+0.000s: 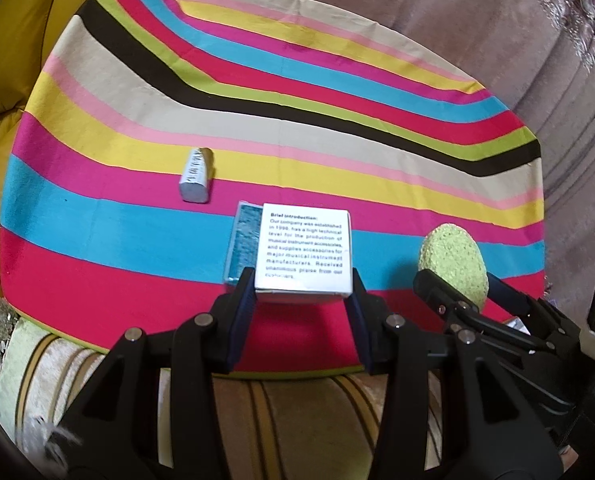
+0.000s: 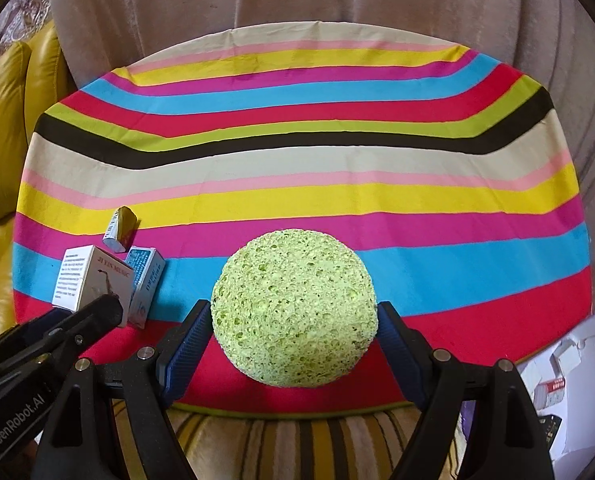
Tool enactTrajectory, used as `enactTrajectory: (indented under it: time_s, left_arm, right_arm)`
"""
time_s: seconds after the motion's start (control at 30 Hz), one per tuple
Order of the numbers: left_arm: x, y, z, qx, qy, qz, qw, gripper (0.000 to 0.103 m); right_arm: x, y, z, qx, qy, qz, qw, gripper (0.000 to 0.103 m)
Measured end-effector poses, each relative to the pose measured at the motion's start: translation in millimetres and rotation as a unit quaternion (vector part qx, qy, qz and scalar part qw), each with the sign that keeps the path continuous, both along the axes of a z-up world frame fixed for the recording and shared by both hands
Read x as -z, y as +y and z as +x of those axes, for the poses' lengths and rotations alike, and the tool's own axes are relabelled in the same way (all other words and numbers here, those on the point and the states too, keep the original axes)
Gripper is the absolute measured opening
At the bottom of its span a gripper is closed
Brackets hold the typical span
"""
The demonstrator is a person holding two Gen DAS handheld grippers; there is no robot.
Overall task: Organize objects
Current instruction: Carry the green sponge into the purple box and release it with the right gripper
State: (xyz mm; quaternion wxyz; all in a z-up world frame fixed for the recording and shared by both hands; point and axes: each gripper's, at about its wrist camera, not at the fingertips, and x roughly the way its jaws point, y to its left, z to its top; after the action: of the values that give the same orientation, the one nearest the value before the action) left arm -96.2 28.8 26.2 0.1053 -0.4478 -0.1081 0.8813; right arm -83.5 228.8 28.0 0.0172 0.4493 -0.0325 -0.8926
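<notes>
two grippers work over one striped cloth (image 1: 281,92) spread across a cushion. the left gripper (image 1: 303,286) has its jaws closed partway onto one white box (image 1: 305,252) printed with black text, a blue pad pressed to each side of the box's near end. the box sits on the cloth's red and blue stripes near the front edge. touching its left side lies one teal box (image 1: 243,244), lower and partly hidden behind it. well apart, up and to the left on the magenta stripe, lies one small white packet (image 1: 196,176) on its own, yellow on one side in the right wrist view.

the right gripper (image 2: 293,332) clamps one round green sponge (image 2: 295,308) between its two blue pads, jaws spread wide to take its width. the sponge is at the front of the cloth, to the right of the white box, over the red stripe; whether it rests on the cloth or is lifted cannot be told.

that makes three boxed items and one sponge. a yellow leather seat (image 1: 21,40) shows at the left, and some papers (image 2: 569,368) lie off the cloth's right edge.
</notes>
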Motion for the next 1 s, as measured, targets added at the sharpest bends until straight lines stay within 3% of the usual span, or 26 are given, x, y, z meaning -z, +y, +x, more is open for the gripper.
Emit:
enactTrajectory:
  time_s: [0.63,1.0]
  left_arm:
    - [-6,57,18,0.057,-0.001,-0.011,0.9983,0.048]
    - [-9,102,30,0.112,-0.005,-0.016,0.9936,0.048]
  right_arm:
    - [-5,55,41,0.055,-0.009,-0.021,0.998,0.082]
    - [-5,103,76,0.131,-0.013,-0.031,0.991,0.082]
